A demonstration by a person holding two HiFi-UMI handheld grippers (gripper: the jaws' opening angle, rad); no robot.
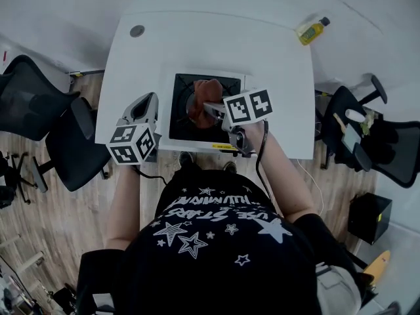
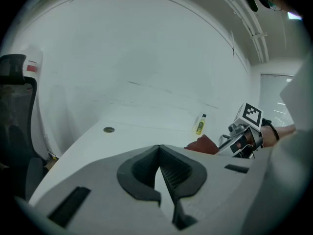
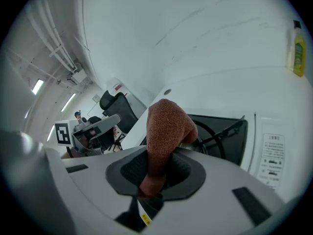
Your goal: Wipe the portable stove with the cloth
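The white desk bears the portable stove, our landmark, probably set within easy reach. Left of the stove, our left hand-held gripper is clenched on nothing, seemingly kept clear of the work. Above the stove's burner, our right hand-held gripper grasps the brown cloth, a bunch protruding, presumably as a wiping pad. A yellow bottle stands well beyond the stove, rightward.

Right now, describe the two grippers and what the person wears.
Both the left gripper and the right gripper have light grey bodies, dark ribbed pads on their fingers, a white cube with black square markers, and a black cable. The person wears a black top printed with white stars.
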